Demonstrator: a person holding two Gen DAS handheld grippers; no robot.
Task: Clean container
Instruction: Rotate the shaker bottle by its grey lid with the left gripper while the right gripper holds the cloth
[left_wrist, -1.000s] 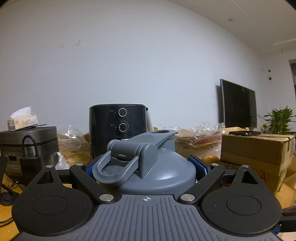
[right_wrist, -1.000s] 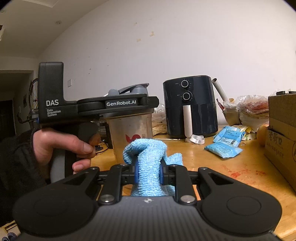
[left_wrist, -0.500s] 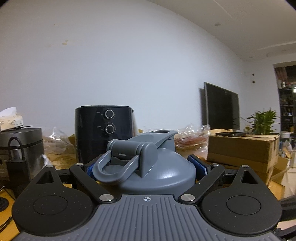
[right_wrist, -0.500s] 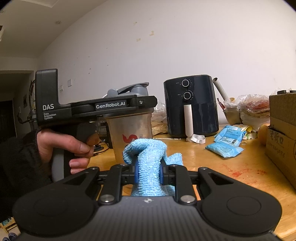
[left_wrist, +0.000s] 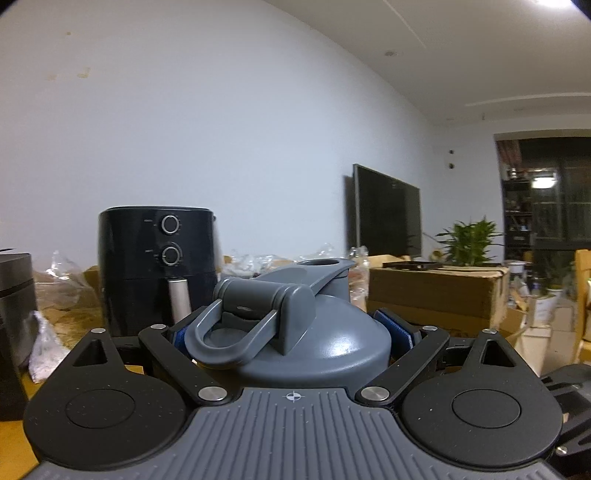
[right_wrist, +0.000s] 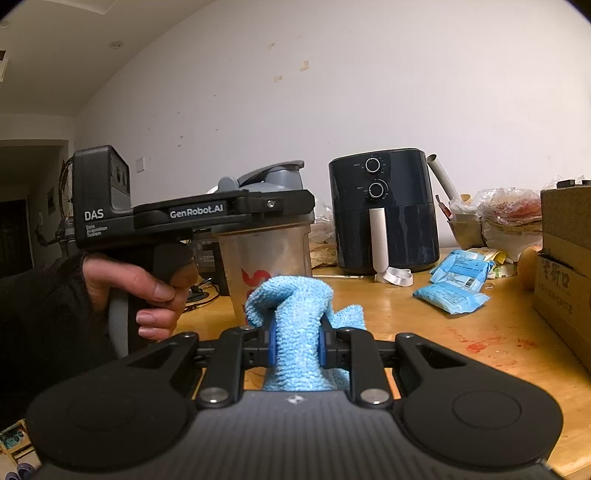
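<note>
Left fingers (left_wrist: 291, 332) clamp shaker (right_wrist: 271, 254) at lid, upright. Right fingers (right_wrist: 295, 345) clenched on cloth (right_wrist: 299, 332); shaker at 11 o'clock, near.

Dim indoor light; ceiling lamp glare top right, left view; fisheye-bent edges, slight blur.

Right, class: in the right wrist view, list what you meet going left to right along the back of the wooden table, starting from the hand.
Hand gripping the other tongs' handle → shaker bottle → black air fryer → blue packets → cardboard box.
</note>
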